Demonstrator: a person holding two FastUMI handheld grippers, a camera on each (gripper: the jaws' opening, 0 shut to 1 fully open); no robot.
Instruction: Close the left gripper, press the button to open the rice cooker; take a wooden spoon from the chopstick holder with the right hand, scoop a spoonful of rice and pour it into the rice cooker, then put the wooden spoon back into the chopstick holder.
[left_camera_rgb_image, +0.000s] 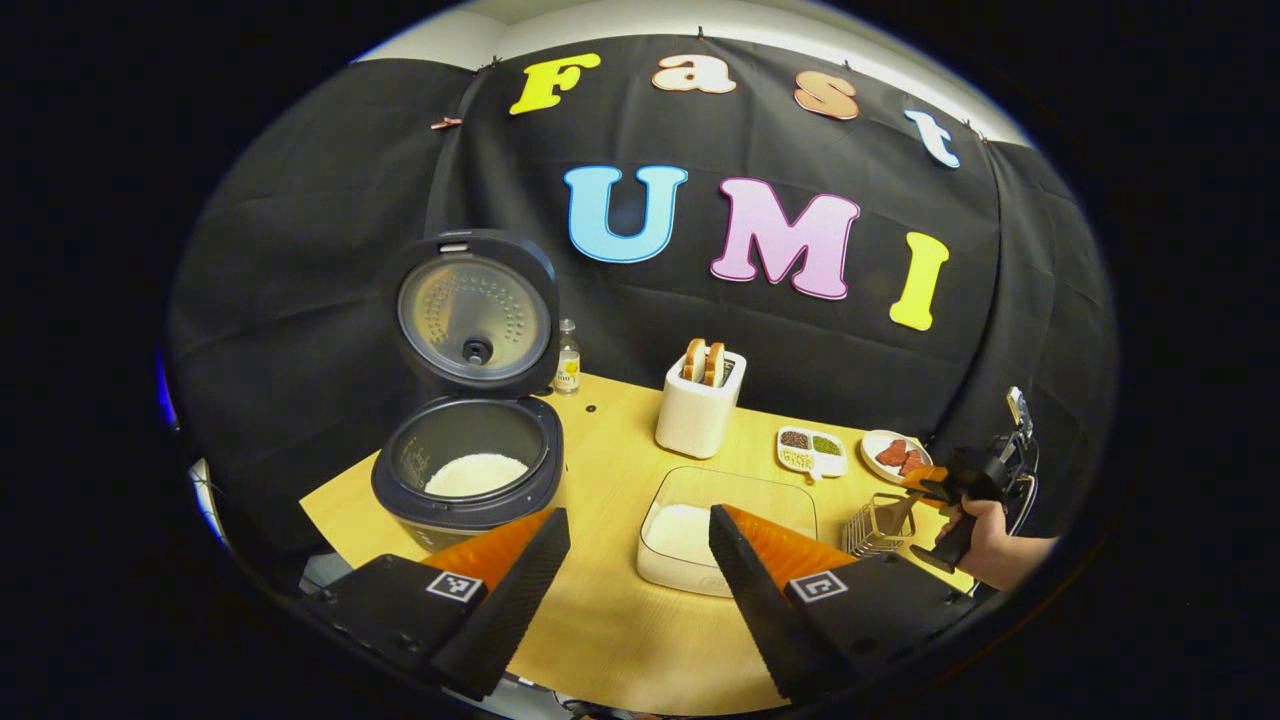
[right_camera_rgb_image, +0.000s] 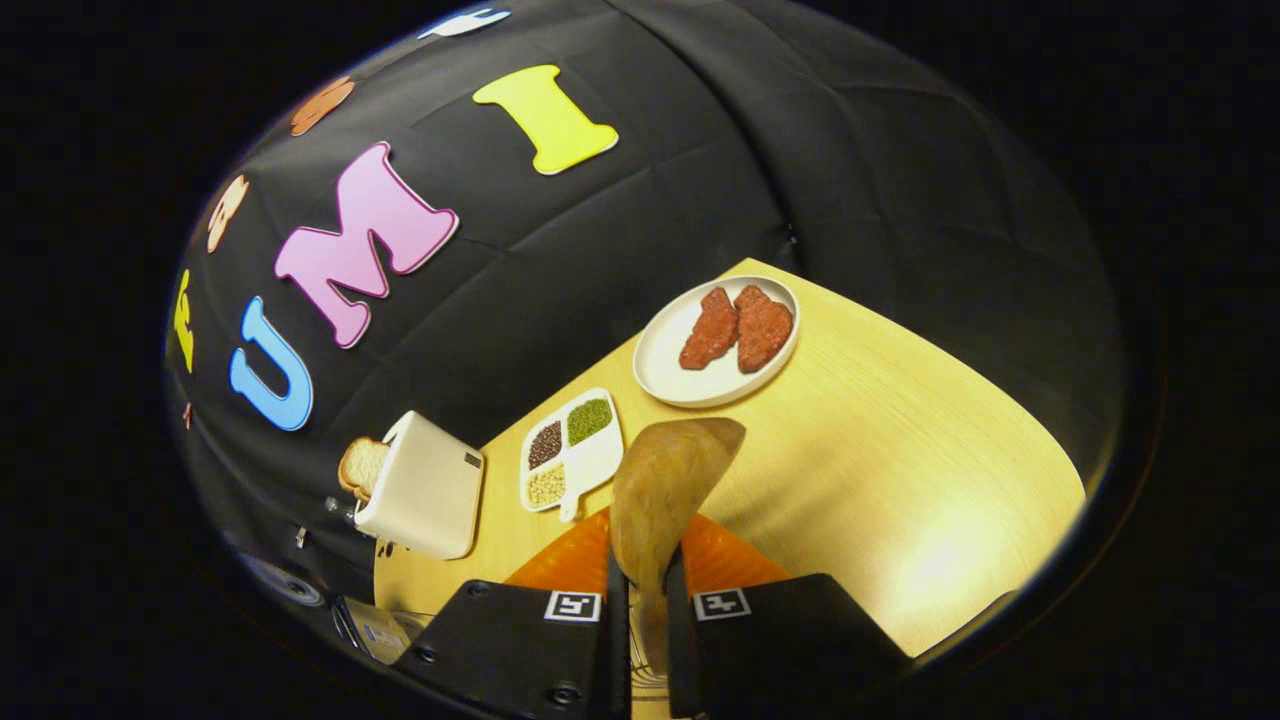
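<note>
Standing open on the yellow wooden desk (left_camera_rgb_image: 610, 620), the dark round rice cooker (left_camera_rgb_image: 468, 470) holds white rice under its raised lid. Right of the cooker, a clear rectangular tub (left_camera_rgb_image: 700, 530) also holds rice, and a wire chopstick holder (left_camera_rgb_image: 878, 525) stands beyond the tub. The left hand-held gripper (left_camera_rgb_image: 640, 545) hangs wide apart in front of the cooker. The right hand-held gripper (right_camera_rgb_image: 645, 600) clamps the brown wooden spoon (right_camera_rgb_image: 665, 490), whose smooth bowl points towards a white plate of red meat (right_camera_rgb_image: 718, 340).

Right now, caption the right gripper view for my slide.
Right gripper shut on wooden spoon, above table near meat plate.
</note>
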